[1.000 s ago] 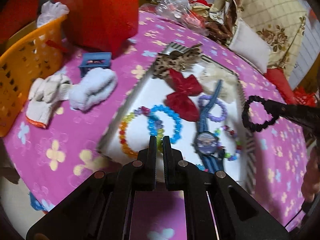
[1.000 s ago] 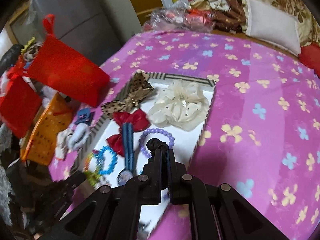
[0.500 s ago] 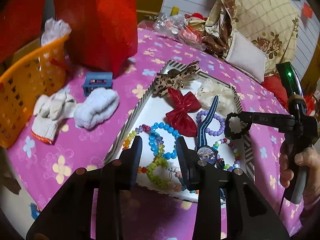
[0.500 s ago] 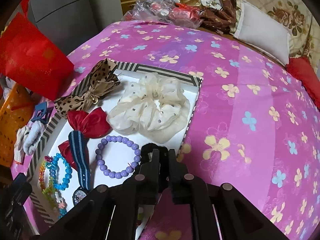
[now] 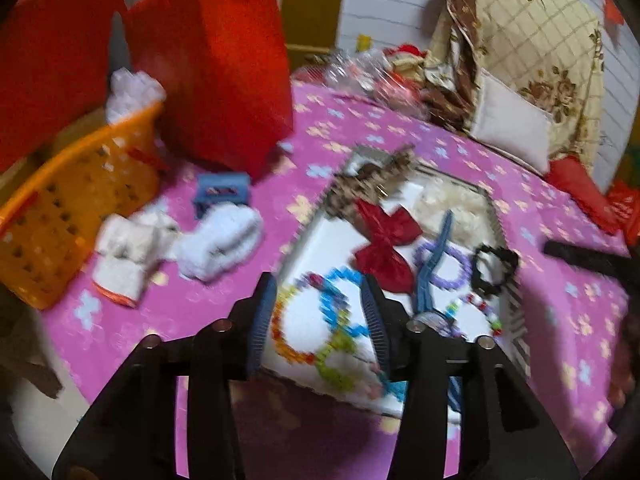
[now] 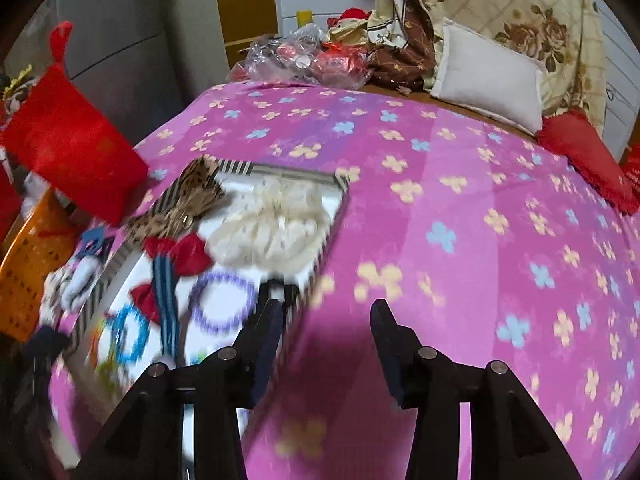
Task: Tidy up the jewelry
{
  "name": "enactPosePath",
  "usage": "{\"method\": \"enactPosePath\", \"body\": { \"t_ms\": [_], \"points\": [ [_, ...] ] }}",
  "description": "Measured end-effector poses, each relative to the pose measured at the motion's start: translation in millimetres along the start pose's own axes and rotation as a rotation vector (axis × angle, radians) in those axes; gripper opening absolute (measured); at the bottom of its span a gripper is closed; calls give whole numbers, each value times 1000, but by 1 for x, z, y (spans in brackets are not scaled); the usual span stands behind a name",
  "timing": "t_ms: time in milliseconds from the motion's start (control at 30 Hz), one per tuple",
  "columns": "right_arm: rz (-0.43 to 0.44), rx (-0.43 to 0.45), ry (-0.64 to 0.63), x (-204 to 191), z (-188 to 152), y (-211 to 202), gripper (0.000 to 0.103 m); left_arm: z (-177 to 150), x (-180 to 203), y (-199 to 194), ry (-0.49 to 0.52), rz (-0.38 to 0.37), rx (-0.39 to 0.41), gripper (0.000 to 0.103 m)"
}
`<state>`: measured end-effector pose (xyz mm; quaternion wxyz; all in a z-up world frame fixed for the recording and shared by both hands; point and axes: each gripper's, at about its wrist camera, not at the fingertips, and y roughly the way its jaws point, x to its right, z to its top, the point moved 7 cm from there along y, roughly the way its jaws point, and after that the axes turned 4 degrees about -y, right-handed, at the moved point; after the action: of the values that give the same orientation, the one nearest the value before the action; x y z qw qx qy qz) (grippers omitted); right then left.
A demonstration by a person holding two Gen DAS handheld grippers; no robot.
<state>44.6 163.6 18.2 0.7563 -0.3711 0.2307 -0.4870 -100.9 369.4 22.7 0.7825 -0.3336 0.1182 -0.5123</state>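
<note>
An orange basket (image 5: 76, 200) stood at the far left on the pink flowered table (image 6: 460, 208), with red bags (image 5: 216, 76) behind it. White gloves (image 5: 132, 248) and a small blue stool (image 5: 220, 194) lay between the basket and the tray (image 5: 308, 224).

The left gripper (image 5: 320, 300) hovered over the tray's near edge, its jaws opening with nothing between them; a blue bracelet (image 5: 336, 300) and a rainbow bracelet (image 5: 288, 340) lay on the tray below. Further right on the tray lay a leopard bow (image 5: 372, 180), a red bow (image 5: 384, 244), a cream scrunchie (image 6: 276, 224), a blue-strapped watch (image 5: 430, 280) and a purple bracelet (image 5: 448, 264). A black hair tie (image 5: 492, 270) rested at the tray's right rim, just beside the purple bracelet.

The right gripper (image 6: 324, 320) pointed down at the table just right of the tray, its jaws opening and empty; the hair tie showed just beyond its left finger. Both views were blurred. A white pillow (image 6: 488, 80) and a red cushion (image 6: 584, 160) lay at the far right.
</note>
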Motion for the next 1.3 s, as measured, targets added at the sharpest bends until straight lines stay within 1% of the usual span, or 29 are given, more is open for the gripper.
{"method": "enactPosePath", "body": {
  "t_ms": [67, 133, 167, 267, 333, 400, 467, 500, 567, 667, 733, 800, 900, 1000, 1133, 1233, 1300],
  "points": [
    [12, -1, 5, 3, -19, -12, 44, 5, -5, -7, -3, 60, 58, 72],
    [14, -3, 13, 10, -46, -27, 44, 9, -9, -11, -1, 107, 96, 78],
    [15, -5, 16, 13, -56, -32, 44, 11, -10, -14, 3, 142, 120, 83],
    [-11, -20, 14, 24, -95, -50, 44, 10, -8, -22, 21, 186, 156, 83],
    [-33, -19, 9, 31, -112, -61, 44, 10, -4, -32, 33, 206, 190, 83],
    [-39, -25, 15, 38, -128, -73, 44, 7, -2, -47, 8, 235, 224, 83],
    [-39, -36, 29, 44, -142, -81, 44, 1, 1, -61, -36, 219, 232, 83],
    [-38, -39, 31, 45, -145, -84, 44, -3, 4, -67, -56, 193, 218, 83],
    [-45, -34, 23, 46, -155, -92, 44, -11, 12, -80, -60, 153, 186, 83],
    [-59, -19, 5, 43, -161, -101, 44, -27, 25, -100, -36, 148, 157, 83],
    [-56, -5, 0, 39, -164, -108, 44, -39, 34, -108, -30, 124, 118, 83],
    [-52, 9, -2, 36, -166, -116, 44, -50, 42, -112, -23, 95, 54, 83],
    [-55, 31, -3, 33, -169, -127, 44, -65, 52, -122, 2, 92, -20, 83],
    [-54, 45, 9, 33, -173, -136, 44, -77, 64, -137, 16, 61, -38, 83],
    [-71, 70, 7, 31, -179, -150, 45, -90, 75, -151, 48, 54, -43, 83],
    [-98, 89, -5, 30, -183, -160, 45, -102, 84, -156, 57, 20, -87, 83],
    [-109, 97, -10, 30, -187, -166, 45, -108, 88, -158, 67, 12, -103, 83]
  ]
}}
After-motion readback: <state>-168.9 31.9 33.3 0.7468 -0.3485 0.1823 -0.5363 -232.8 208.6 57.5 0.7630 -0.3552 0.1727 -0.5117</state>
